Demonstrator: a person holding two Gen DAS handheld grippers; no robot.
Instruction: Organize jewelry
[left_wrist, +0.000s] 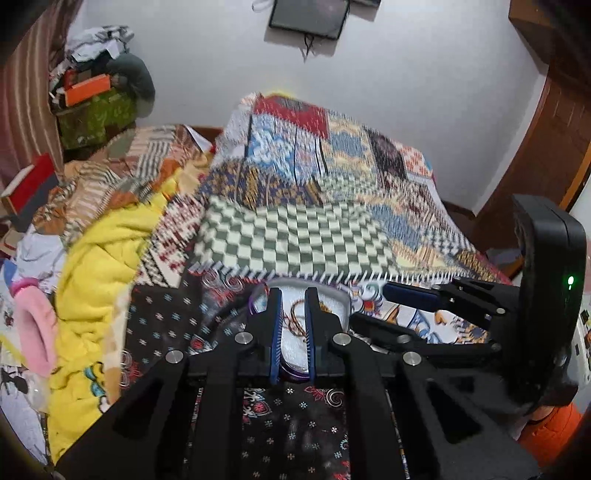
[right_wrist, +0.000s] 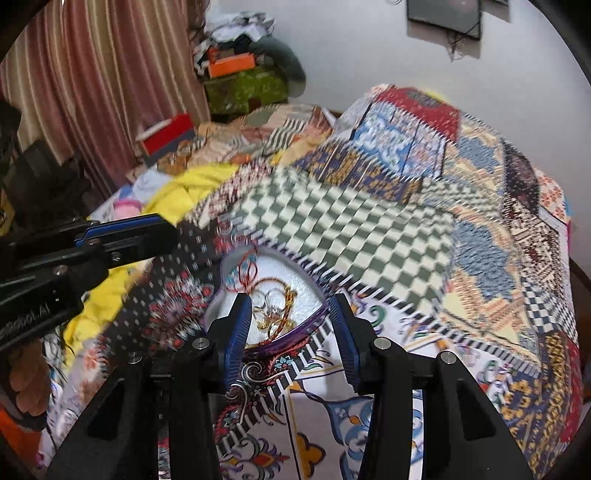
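Observation:
A white dish with a purple rim (right_wrist: 291, 334) lies on the patterned bedspread and holds tangled jewelry: a gold chain (right_wrist: 275, 314) and a red cord (right_wrist: 245, 273). My right gripper (right_wrist: 291, 332) is open wide, its blue pads straddling the dish's near rim. In the left wrist view the dish (left_wrist: 332, 295) lies under my left gripper (left_wrist: 292, 325). Its pads stand close together with a narrow gap, and a brown-gold chain (left_wrist: 295, 317) shows through that gap; nothing is clearly clamped. The right gripper (left_wrist: 369, 304) reaches in from the right, and the left gripper (right_wrist: 171, 232) hovers left of the dish.
A patchwork quilt (left_wrist: 303, 236) rises behind the dish. A yellow blanket (left_wrist: 99, 266) and a pink item (left_wrist: 35, 332) lie to the left. A red box (right_wrist: 166, 134), a cluttered pile (right_wrist: 240, 74) and a curtain (right_wrist: 92, 74) stand beyond. A hand (right_wrist: 26, 387) is at the lower left.

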